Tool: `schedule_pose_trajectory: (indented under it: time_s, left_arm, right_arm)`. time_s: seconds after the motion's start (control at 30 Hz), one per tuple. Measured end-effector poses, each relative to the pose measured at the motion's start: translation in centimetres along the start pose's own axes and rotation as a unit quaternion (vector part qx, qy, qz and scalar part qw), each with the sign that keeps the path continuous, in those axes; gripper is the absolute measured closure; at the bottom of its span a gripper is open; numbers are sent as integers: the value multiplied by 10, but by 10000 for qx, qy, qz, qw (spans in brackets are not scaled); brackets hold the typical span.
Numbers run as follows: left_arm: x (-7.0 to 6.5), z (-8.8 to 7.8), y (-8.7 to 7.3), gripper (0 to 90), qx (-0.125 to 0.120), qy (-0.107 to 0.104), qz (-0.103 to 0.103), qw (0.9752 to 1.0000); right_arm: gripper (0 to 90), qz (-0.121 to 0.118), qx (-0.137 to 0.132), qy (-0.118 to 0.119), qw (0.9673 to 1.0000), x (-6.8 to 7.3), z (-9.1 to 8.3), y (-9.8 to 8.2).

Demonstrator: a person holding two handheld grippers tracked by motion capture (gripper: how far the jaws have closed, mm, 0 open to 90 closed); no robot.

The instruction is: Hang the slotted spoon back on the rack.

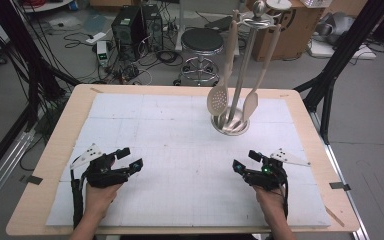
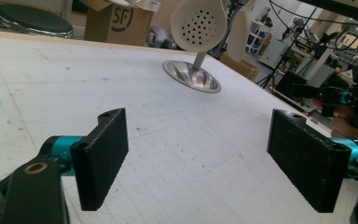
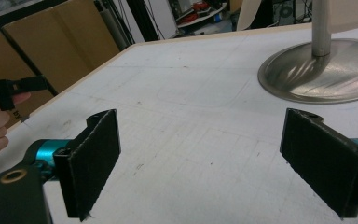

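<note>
Two utensils on stand; two grippers (both agape).

Stand: brushed metal, glossy base, smooth pole. Slotted spoon and spatula: matt cream plastic, smooth. Bench: pale wood edge, matt; top covered by white sheet, rough, scuffed, faint grid. Left tool and right tool: matt black pads, grainy; teal metal parts, slight sheen.
</note>
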State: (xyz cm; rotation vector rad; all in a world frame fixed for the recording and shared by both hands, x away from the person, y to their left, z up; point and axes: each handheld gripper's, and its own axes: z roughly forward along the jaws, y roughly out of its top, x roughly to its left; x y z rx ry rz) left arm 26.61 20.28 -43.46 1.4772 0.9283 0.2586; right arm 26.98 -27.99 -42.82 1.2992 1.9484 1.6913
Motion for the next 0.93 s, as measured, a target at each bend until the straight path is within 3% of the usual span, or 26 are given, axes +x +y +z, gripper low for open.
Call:
schedule_pose_trajectory:
  time_s: [0.93]
  left_arm:
    - [0, 1, -3, 193, 60, 109, -5, 9999]
  right_arm:
    - [111, 39, 16, -32, 10000, -1, 1, -1]
